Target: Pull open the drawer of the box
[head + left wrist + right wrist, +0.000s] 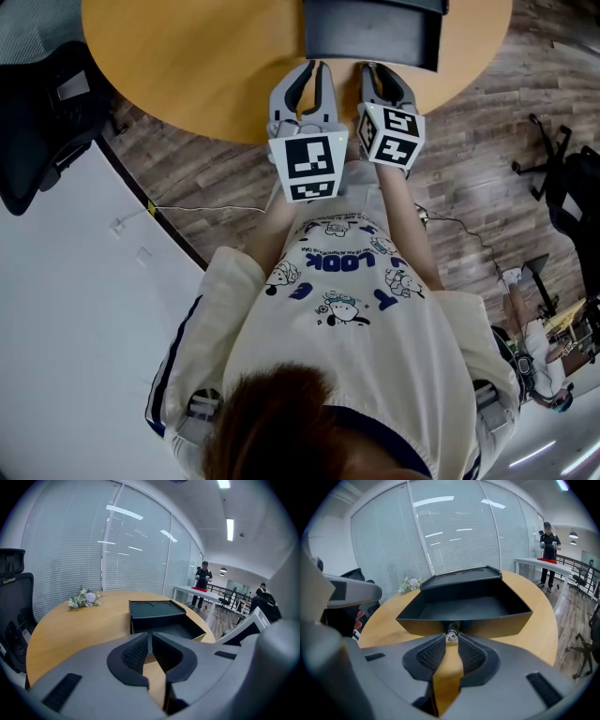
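From the head view I have both tools low over the near edge of the round wooden table (187, 66). The left gripper (313, 67) and right gripper (379, 71) sit side by side, just short of the black box (375, 7). Its drawer (370, 39) stands out toward me, so I judge the pull largely done. In the left gripper view the jaws are drawn together with only a hairline slit between the tips and nothing in it. That tool hangs over bare tabletop with the box ahead and slightly to its right, and a small bunch of flowers (84, 598) lies well apart on the far side. In the right gripper view the jaws are pinched onto the small, glassy, faceted knob (451, 635) at the middle of the drawer's front wall. The open, empty tray reaches away behind it to the box body. The knob is the only sensible hold, and I reckon it is hard and slick, so I would keep the pads square on it and draw straight along the runners, not up or sideways. The drawer looks thin-walled, stiff and light. The box looks light too, and on this smooth top I would expect it to slide with a brisk tug. The idle left tool could steady the box body if more travel is wanted.
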`<action>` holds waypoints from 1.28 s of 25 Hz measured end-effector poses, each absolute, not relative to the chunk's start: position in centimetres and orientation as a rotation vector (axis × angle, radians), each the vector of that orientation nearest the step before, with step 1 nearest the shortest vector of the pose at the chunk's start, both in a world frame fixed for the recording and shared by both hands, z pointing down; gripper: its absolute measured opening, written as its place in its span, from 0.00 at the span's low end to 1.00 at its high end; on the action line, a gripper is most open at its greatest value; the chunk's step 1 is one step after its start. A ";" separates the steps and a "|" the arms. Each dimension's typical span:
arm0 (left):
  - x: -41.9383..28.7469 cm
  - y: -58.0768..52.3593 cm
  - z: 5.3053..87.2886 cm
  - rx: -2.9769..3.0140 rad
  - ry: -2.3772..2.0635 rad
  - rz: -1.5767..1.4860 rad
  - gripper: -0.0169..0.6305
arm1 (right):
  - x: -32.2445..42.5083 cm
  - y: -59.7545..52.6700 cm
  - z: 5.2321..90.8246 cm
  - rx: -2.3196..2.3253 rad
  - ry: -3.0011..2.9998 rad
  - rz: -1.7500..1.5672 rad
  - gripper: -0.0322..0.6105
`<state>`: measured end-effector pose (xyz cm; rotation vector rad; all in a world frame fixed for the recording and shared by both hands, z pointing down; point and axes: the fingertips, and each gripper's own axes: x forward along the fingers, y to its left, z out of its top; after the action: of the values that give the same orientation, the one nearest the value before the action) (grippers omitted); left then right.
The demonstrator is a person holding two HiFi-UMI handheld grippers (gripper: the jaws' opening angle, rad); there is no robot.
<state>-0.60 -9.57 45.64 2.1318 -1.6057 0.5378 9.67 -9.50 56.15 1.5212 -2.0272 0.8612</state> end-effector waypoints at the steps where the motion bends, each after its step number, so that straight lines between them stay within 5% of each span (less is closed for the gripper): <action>1: -0.5 -9.6 45.5 2.133 -1.607 0.536 0.09 | 9.7 -9.5 56.1 1.521 -2.018 0.863 0.21; 9: -0.1 -10.5 43.5 2.168 -1.629 0.502 0.09 | 9.6 -9.1 53.2 1.523 -2.054 0.845 0.29; 18: 1.1 -11.9 38.9 2.252 -1.681 0.419 0.09 | 10.6 -10.9 45.0 1.657 -2.209 0.765 0.15; 32: 0.7 -12.8 30.7 2.371 -1.808 0.257 0.09 | 9.7 -13.1 33.7 1.743 -2.466 0.453 0.13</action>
<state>0.71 -12.83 30.65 2.3714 -1.8084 0.2573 9.74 -13.15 33.69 1.7428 -2.4658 0.4530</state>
